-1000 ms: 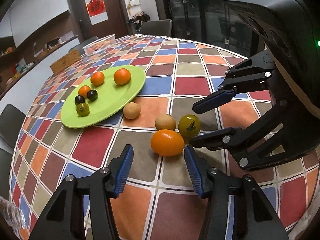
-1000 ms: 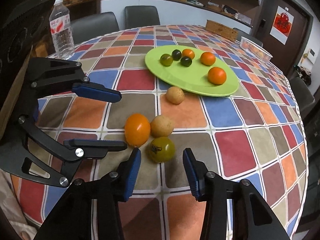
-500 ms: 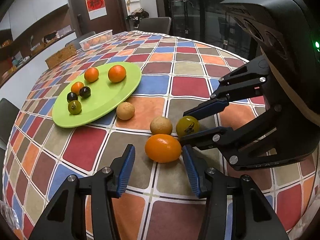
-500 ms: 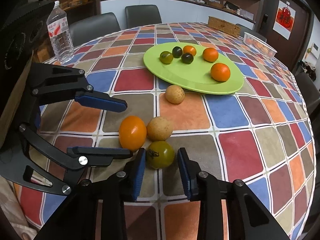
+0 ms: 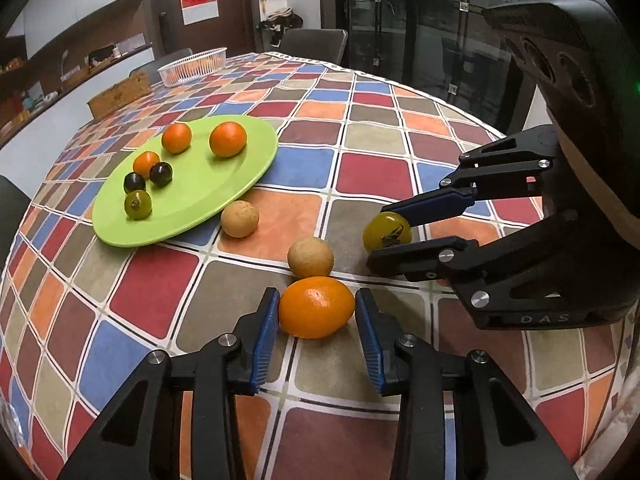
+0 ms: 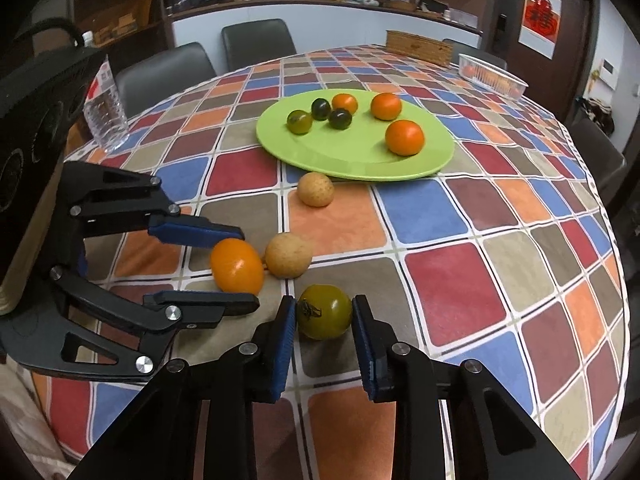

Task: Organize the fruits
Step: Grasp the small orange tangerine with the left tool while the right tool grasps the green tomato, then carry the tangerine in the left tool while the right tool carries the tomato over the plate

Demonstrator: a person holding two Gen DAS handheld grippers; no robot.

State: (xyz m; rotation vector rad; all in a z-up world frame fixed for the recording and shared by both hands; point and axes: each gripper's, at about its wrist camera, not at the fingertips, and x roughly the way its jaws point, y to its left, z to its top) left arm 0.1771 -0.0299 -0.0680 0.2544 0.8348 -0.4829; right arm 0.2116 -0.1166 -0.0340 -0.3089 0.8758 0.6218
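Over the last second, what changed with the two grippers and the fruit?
The right gripper shut on the green tomato. The left gripper moved around the orange fruit and is closing on it. The plate and two tan fruits stayed put.

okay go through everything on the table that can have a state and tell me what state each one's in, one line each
Left gripper: jaws closing around the orange fruit.
Right gripper: shut on the green tomato.
Green tomato: on the tablecloth, pinched.
Two tan fruits: loose on the table.
Green plate: holds six small fruits.
Water bottle: upright.
White basket: something orange inside.
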